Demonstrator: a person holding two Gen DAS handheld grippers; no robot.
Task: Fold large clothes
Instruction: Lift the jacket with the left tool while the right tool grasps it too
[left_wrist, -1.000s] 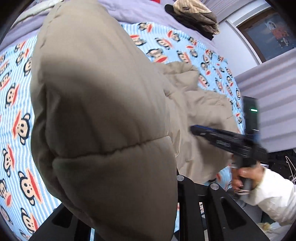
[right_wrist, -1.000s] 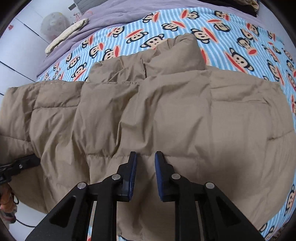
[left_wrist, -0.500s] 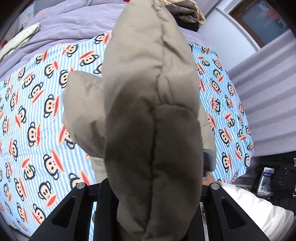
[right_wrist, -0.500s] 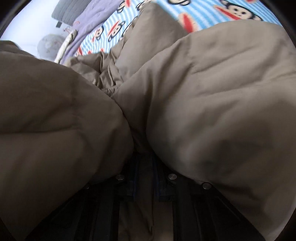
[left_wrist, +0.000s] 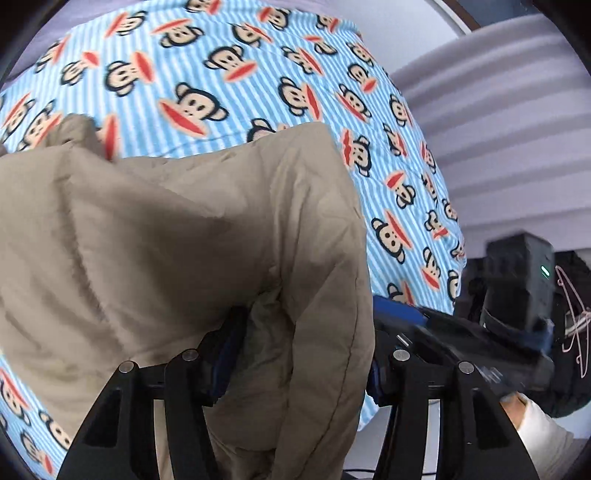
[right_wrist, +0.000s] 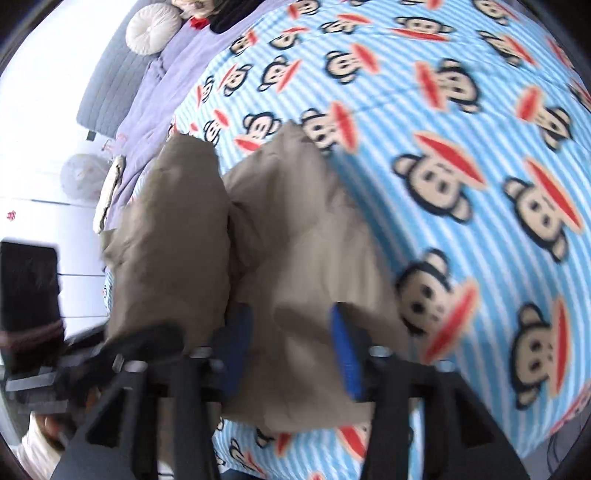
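The tan puffer jacket (left_wrist: 155, 236) lies bunched on the monkey-print bedsheet (left_wrist: 229, 74) near the bed's near edge. Its folds sit between the left gripper (left_wrist: 299, 354) and the right gripper (right_wrist: 288, 347), whose jaws are both opening, releasing it.

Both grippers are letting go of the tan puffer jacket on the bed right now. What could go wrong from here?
1. The puffy jacket may spring back and undo the fold as the left gripper and right gripper open; fabric is still between both.
2. The bundle lies near the edge of the monkey-print sheet and could slide off.
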